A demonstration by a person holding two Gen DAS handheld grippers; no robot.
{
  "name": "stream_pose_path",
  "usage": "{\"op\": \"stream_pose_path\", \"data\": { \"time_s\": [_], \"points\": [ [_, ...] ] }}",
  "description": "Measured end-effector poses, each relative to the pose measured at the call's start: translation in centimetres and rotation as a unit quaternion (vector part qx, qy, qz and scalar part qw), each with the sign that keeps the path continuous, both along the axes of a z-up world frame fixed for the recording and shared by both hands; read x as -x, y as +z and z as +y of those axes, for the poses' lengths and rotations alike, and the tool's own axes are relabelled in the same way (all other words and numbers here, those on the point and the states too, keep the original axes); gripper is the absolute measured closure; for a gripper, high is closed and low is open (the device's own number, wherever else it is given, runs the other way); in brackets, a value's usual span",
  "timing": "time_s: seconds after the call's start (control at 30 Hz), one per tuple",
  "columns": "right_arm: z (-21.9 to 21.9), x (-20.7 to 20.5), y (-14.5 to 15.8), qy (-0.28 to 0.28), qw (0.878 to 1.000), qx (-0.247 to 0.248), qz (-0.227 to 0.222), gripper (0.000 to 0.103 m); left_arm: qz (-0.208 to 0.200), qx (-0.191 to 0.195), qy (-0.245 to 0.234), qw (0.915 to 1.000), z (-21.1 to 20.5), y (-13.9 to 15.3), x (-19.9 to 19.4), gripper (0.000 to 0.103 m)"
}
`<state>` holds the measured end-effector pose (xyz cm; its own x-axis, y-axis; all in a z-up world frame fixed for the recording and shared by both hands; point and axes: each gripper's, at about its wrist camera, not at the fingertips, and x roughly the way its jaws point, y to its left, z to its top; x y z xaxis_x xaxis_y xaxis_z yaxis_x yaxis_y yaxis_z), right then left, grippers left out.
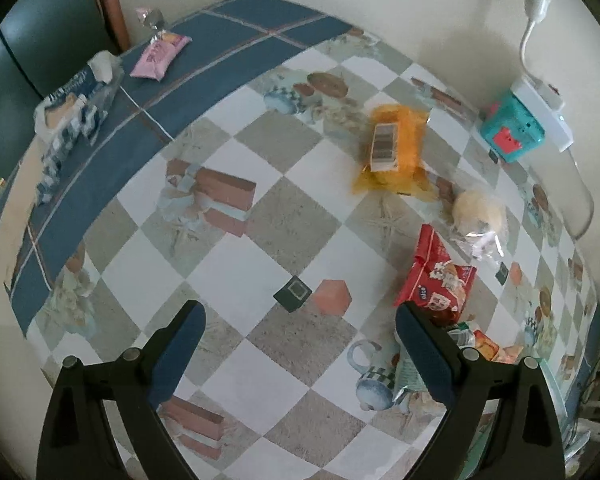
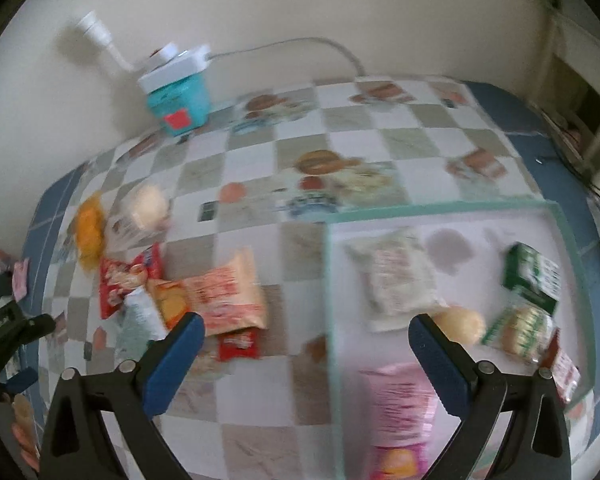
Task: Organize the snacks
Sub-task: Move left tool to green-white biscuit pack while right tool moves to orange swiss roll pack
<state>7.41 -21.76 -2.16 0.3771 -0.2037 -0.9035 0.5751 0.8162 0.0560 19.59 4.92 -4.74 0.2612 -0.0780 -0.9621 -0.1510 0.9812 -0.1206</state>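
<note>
My left gripper [image 1: 298,316] is open and empty above the checkered tablecloth [image 1: 228,264]. To its right lie a red snack pack [image 1: 440,276], a wrapped pale bun [image 1: 478,214] and an orange pack [image 1: 394,148]. My right gripper [image 2: 306,330] is open and empty, over the left rim of a clear green-edged tray [image 2: 440,210]. The tray holds a white pack [image 2: 396,276], a pink pack [image 2: 400,404], a round bun [image 2: 462,324] and a green carton [image 2: 534,276]. Left of the tray lie an orange-and-white pack [image 2: 224,292], a red pack [image 2: 120,280] and a small red sachet [image 2: 238,344].
A teal box [image 1: 512,128] with a white power strip on it stands against the wall. A pink pack [image 1: 160,54] and a blue-white bag [image 1: 70,116] lie at the table's far left edge. The left gripper's body [image 2: 4,328] shows at the left edge of the right wrist view.
</note>
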Motion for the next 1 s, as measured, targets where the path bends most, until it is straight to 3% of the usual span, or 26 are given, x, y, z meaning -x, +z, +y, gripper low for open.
{"op": "stream_pose_path", "data": {
  "time_s": [0.47, 0.7, 1.0],
  "points": [
    [0.7, -5.4, -2.7, 0.002, 0.998, -0.031, 0.055, 0.000, 0.031, 0.019, -0.027, 0.9990, -3.4, -2.2, -0.9, 0.007],
    [-0.7, -5.2, -2.4, -0.008, 0.997, -0.021, 0.068, 0.000, 0.045, 0.031, -0.032, 0.9980, -4.9, -3.0, -1.1, 0.007],
    [-2.7, -4.2, -2.3, -0.021, 0.995, -0.040, 0.085, 0.000, 0.048, 0.038, -0.081, 0.9948, -8.8, -2.9, -0.4, 0.007]
  ]
}}
